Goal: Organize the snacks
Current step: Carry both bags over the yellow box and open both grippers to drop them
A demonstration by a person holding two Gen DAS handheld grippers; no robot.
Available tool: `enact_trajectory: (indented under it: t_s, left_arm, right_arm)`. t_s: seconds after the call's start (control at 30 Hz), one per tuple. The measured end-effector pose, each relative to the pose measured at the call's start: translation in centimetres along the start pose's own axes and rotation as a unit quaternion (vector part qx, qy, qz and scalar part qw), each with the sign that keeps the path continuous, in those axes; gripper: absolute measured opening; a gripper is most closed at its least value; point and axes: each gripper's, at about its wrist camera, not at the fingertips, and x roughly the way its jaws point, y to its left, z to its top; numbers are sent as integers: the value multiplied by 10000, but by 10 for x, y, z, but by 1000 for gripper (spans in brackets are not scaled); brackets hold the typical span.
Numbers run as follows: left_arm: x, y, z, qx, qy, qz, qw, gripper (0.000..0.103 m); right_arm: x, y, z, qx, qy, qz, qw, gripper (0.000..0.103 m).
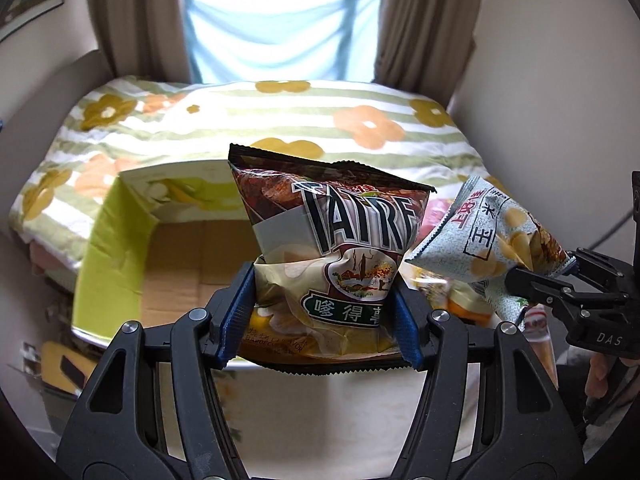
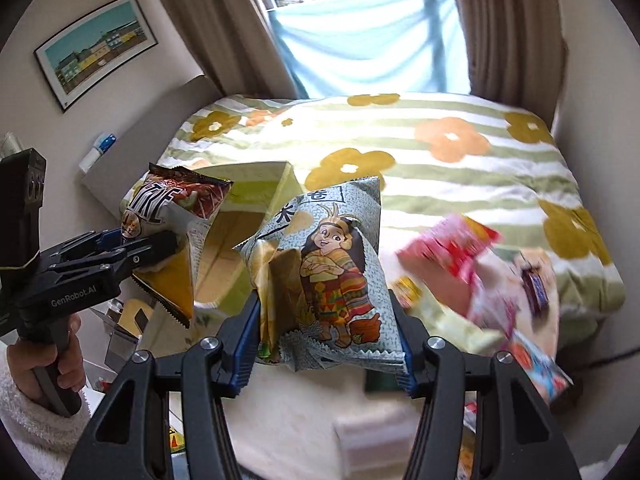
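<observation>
Left hand-held gripper (image 1: 326,316) clamped on brown chip bag (image 1: 332,240), bag upright between pads, above near rim of cardboard box (image 1: 120,248). Right hand-held gripper (image 2: 326,344) clamped on pale patterned snack bag (image 2: 320,264), held aloft just right of box. Step judged: drop bags into box. Advice: carry each bag forward past near rim, lower before release, one at a time so bags don't collide. Box interior ahead of left gripper open, room ample. Loose snacks (image 2: 480,272) on bed (image 2: 460,152), right of right gripper, blurred.
</observation>
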Motion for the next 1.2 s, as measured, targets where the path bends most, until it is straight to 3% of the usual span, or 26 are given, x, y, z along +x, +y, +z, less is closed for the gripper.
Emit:
enact_trajectory:
  t_s: [0.17,0.4,0.7,0.8,0.87,1.2]
  left_arm:
    - [12,72,18,-150,98,326,9993,58]
    - [52,154,24,-222,561,449,9972,59]
    - [123,200,12,-113,1259,222,9917,59]
    - [134,199,9,-32,1345,204,9907,71]
    - [136,198,7,-50,1335,95,9910,102]
    - [110,202,-6,-228,1244,391,9912,103]
  right_arm:
    - [43,55,38,-276,42,245,9993,52]
    - [115,122,68,-392,310,400,9979,52]
    - [180,135,76,191,668,110,9975,52]
    - [186,132,75,355,734,-5,9967,52]
    - [190,130,76,414,785,-64,9960,52]
    - [206,135,76,280,964,-68,9949,54]
